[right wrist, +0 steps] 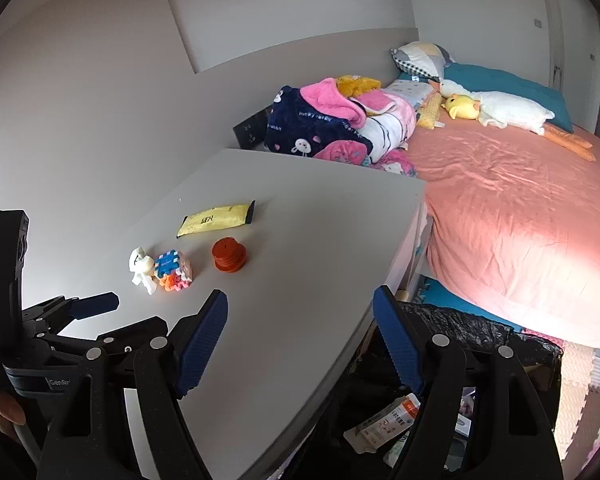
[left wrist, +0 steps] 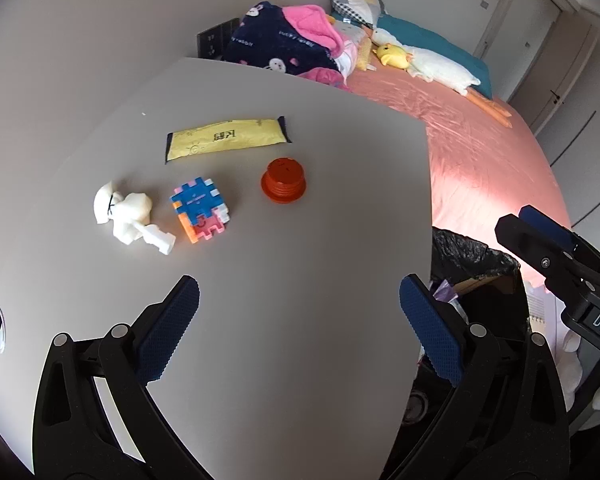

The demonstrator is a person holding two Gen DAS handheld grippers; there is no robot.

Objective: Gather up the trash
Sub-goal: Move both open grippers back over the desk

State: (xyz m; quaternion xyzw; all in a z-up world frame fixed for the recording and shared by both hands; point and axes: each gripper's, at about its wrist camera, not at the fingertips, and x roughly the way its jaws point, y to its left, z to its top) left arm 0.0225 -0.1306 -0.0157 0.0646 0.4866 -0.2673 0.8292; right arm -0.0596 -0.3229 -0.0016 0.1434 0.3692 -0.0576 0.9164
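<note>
One yellow wrapper (left wrist: 227, 138) flat on table (left wrist: 300, 280), long axis left-right.

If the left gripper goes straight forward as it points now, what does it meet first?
Probably the bare grey table first. The open left gripper points between the puzzle cube and the orange cap, though depth is unclear.

yellow wrapper (left wrist: 227, 137), red cap (left wrist: 283, 180), L hand-held gripper (left wrist: 299, 304) wide

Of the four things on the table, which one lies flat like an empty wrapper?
The yellow wrapper, farthest from both grippers; the white figurine, puzzle cube and orange cap stand taller.
</note>
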